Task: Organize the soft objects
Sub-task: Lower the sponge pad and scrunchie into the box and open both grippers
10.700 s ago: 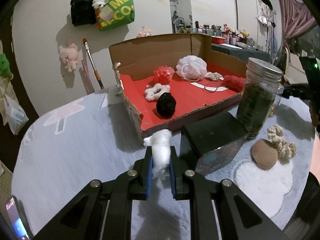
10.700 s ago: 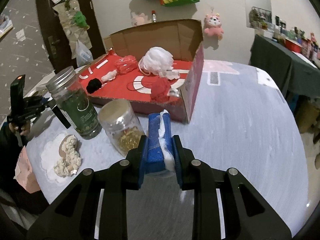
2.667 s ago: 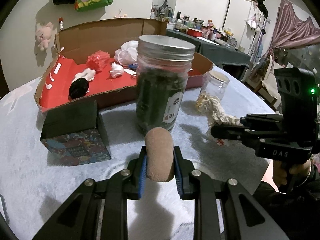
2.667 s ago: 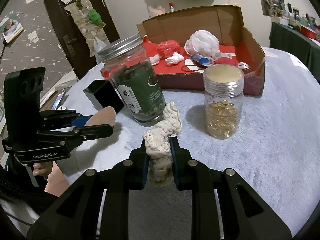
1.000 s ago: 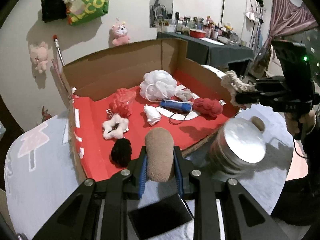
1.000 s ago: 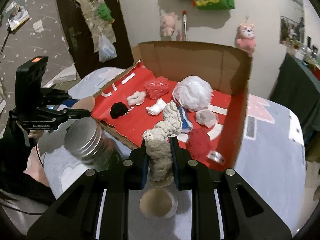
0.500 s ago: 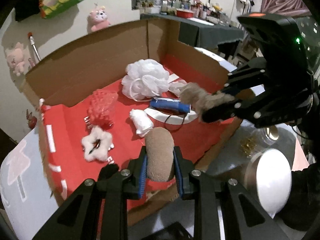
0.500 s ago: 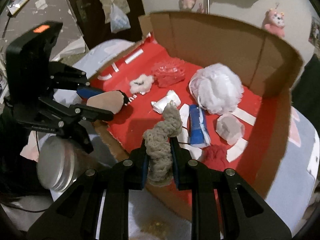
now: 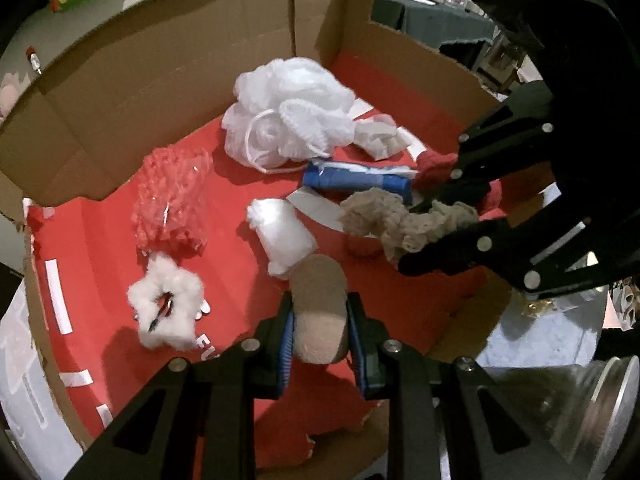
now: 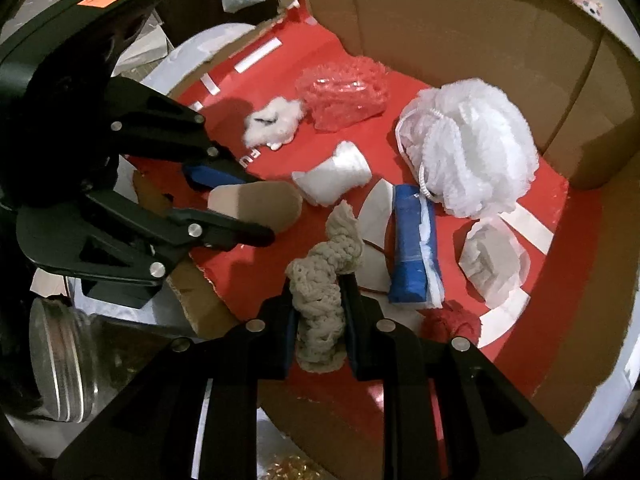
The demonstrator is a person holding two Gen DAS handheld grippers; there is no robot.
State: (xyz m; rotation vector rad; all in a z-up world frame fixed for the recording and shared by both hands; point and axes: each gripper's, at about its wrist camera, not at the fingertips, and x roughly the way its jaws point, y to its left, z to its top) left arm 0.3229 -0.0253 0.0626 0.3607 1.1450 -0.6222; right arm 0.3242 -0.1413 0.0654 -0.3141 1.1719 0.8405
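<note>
While both grippers hover over the cardboard box (image 9: 120, 92) (red-lined), left gripper (image 9: 320, 320) clamping tan sponge (image 9: 320, 312), right gripper (image 10: 320, 312) clamping knitted rope (image 10: 324, 280).

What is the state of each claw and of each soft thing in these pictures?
Left claw: shut on the tan sponge, over the box.
Right claw: shut on the beige knitted rope, over the box.
White mesh puff: lying in the box.
Blue roll: lying flat.
Red mesh bag: lying in the box.
</note>
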